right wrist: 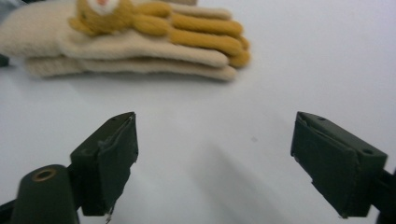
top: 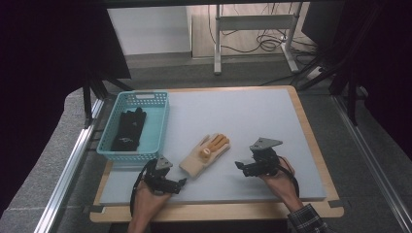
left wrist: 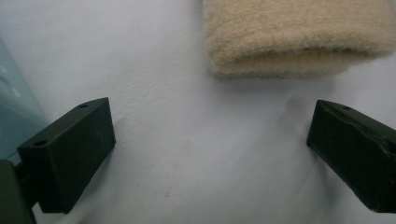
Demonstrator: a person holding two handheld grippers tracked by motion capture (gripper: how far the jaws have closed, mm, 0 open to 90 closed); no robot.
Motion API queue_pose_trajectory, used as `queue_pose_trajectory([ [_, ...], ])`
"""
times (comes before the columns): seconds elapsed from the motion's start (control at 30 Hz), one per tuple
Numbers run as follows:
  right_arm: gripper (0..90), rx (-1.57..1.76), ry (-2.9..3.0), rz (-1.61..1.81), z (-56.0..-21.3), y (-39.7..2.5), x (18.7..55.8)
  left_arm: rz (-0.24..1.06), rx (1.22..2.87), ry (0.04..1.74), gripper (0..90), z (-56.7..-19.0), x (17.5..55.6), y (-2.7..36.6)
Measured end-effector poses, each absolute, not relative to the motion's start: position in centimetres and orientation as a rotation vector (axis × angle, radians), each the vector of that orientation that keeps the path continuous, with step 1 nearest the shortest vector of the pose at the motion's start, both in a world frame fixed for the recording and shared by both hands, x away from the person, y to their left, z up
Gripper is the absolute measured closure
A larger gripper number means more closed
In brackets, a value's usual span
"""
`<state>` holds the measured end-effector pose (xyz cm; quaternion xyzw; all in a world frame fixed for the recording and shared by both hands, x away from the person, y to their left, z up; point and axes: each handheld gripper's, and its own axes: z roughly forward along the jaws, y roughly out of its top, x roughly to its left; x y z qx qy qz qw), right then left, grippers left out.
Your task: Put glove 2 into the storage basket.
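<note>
Fuzzy cream wool lay in front of me: the cream glove [top: 205,154] sat flat near the front edge of the grey mat [top: 252,111], its yellow fingers pointing away. My left claw [top: 171,183] waited just beside its cuff, jaws wide open and empty, lined up to pinch that end. My right claw [top: 245,167] stood a little apart, also wide open and empty. The blue basket [top: 160,127] at the left edge held a black glove [top: 129,129], so I think this one belonged there too.
</note>
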<state>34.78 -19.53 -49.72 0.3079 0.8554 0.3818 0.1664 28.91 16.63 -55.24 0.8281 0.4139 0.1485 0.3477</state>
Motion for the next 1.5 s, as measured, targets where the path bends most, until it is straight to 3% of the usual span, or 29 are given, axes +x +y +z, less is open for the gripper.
queue_pose_trajectory([
  [0.57, 9.1, 1.084, 2.335, 0.998, -51.8, -25.8, 35.3, 0.383, 2.147, 1.075, 1.1, -55.2, 28.9, 16.6],
  [1.5, 7.8, 1.106, 2.333, 0.963, -53.3, -26.2, 35.4, 0.335, 2.146, 1.049, 2.6, -53.6, 28.9, 15.9],
])
